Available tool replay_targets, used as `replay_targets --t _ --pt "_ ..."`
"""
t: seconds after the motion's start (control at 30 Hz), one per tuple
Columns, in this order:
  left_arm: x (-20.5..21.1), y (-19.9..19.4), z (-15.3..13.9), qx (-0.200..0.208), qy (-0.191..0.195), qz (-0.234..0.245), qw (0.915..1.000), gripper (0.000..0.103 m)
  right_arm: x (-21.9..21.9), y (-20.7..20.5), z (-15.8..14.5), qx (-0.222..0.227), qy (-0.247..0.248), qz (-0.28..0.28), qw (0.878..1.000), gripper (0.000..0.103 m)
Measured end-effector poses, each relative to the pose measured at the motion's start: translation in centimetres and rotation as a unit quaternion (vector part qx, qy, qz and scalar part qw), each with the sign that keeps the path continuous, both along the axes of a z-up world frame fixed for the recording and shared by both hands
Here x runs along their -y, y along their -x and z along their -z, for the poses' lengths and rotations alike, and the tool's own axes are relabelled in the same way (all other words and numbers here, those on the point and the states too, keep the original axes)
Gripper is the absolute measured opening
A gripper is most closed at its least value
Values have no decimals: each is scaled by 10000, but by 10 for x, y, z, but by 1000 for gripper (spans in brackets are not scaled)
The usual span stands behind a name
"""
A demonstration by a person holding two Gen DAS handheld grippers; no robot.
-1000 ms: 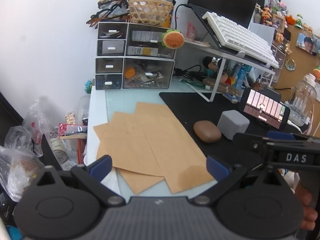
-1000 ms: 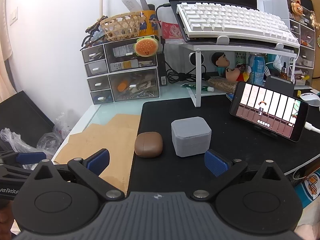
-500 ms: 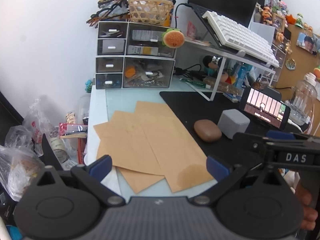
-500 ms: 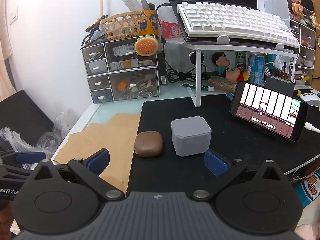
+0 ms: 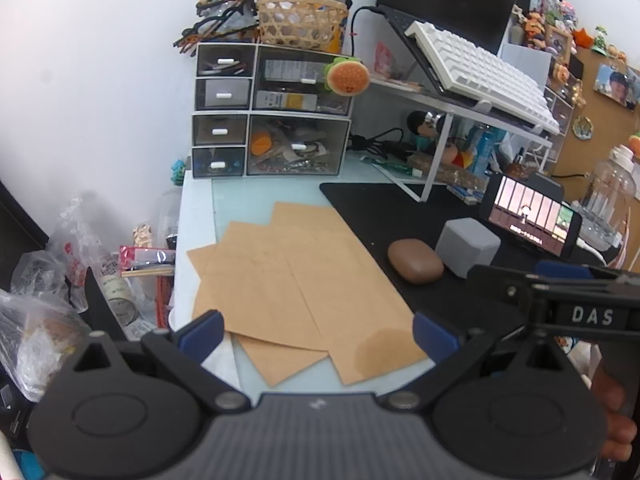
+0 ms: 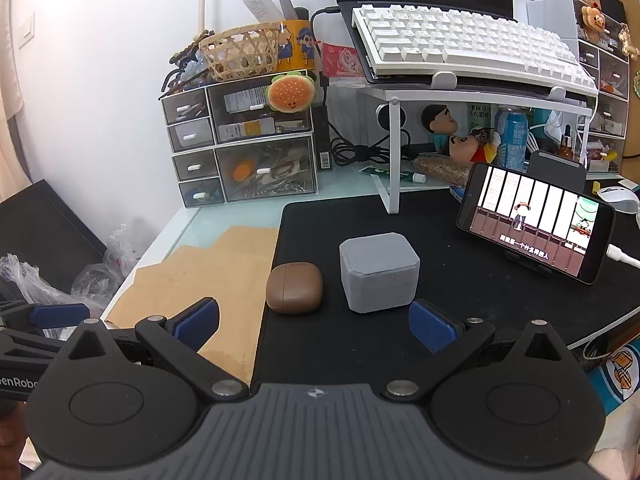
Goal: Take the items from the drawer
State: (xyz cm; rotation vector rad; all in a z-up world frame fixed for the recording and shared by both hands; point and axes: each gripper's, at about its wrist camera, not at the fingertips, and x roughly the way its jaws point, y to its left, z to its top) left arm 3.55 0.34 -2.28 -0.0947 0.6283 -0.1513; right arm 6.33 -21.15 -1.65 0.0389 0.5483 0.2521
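A small clear drawer unit (image 5: 272,114) stands at the back of the desk by the wall, all its drawers shut; it also shows in the right wrist view (image 6: 240,142). Its big lower drawer (image 5: 298,146) holds an orange item and clutter. My left gripper (image 5: 316,334) is open and empty, low over brown paper sheets (image 5: 296,280), well short of the drawers. My right gripper (image 6: 314,322) is open and empty, just in front of a brown case (image 6: 295,287) and a grey box (image 6: 378,271) on the black mat (image 6: 440,280).
A phone (image 6: 534,222) leans on a stand at the right of the mat. A white riser (image 6: 460,92) holds a keyboard (image 6: 468,50) and laptop. A wicker basket (image 6: 240,56) and a burger plush (image 6: 290,92) sit on the drawer unit. Bags (image 5: 40,300) lie beside the desk's left edge.
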Motion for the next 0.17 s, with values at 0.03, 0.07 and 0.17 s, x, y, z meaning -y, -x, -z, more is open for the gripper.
replay_targets --t 0.03,0.07,0.17 --pt "0 0 0 0 -2 -1 10000 102 0 0 0 -1 -1 1 10000 103" --pt "0 0 0 -1 -4 -1 10000 102 0 0 0 -3 -3 1 10000 103" --pt "0 0 -1 4 -18 -1 10000 102 0 0 0 -2 -10 -1 10000 103"
